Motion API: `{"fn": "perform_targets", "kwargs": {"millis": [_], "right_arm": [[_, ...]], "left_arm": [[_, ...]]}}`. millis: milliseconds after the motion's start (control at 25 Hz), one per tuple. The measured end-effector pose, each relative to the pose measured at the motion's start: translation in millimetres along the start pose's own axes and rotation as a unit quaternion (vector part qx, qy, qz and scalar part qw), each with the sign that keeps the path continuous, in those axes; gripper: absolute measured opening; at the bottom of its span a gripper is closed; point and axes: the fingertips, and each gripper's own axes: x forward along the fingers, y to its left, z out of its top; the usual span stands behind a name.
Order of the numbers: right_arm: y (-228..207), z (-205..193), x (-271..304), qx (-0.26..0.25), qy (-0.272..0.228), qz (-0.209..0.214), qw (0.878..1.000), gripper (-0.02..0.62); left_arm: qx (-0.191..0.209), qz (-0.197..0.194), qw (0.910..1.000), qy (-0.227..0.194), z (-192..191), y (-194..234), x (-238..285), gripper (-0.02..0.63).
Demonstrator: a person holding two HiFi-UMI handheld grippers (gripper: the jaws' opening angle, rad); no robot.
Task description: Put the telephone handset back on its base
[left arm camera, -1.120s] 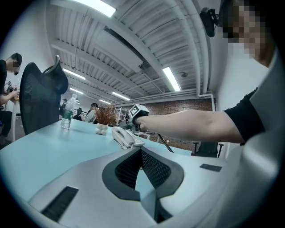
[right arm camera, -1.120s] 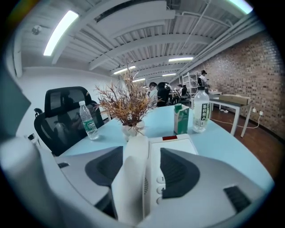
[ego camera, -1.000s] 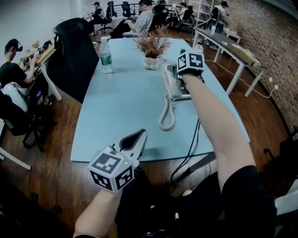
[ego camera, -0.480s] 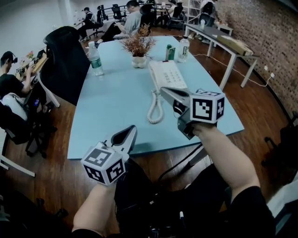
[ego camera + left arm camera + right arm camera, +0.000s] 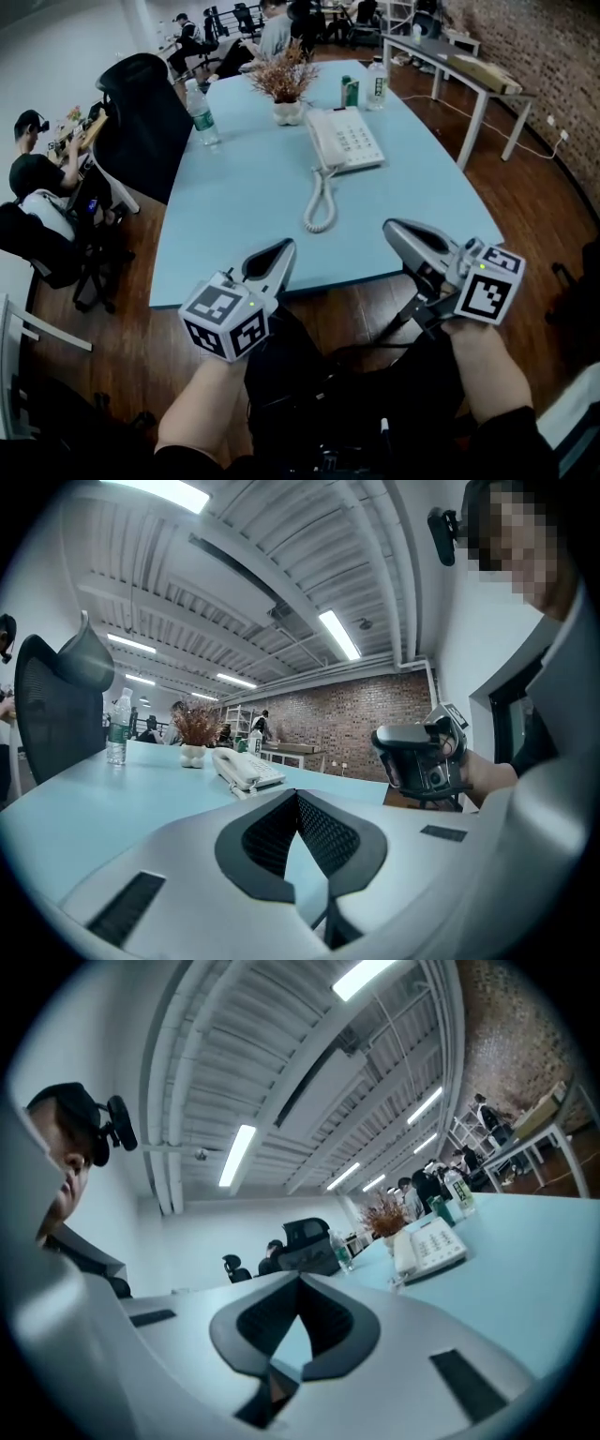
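Observation:
The white telephone stands in the middle of the light blue table, and its handset lies in the cradle along the base's left side. Its coiled cord runs toward me. My left gripper hovers shut and empty over the table's front edge. My right gripper is also shut on nothing, just off the front edge and well short of the phone. The telephone shows far ahead in the left gripper view, and again as a small telephone in the right gripper view.
Behind the phone stand a potted dried plant, a green can and a bottle; a water bottle is at the far left. A black chair stands left of the table. People sit at desks left and behind. Another table is at the right.
My right gripper has pulled back from the telephone toward me, to the table's front edge. The left gripper has stayed near the front edge.

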Motion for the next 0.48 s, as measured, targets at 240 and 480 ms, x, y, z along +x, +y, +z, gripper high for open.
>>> {"fn": "perform_targets", "kwargs": {"millis": [240, 480], "right_arm": [[-24.6, -15.1, -4.1, -0.003, 0.017, -0.031, 0.999, 0.009], [-28.1, -26.3, -6.0, 0.002, 0.025, -0.030, 0.999, 0.009]], "left_arm": [[0.005, -0.004, 1.0000, -0.001, 1.1, -1.5, 2.6, -0.005], [0.000, -0.001, 1.0000, 0.002, -2.1, 1.0, 0.9, -0.005]]}}
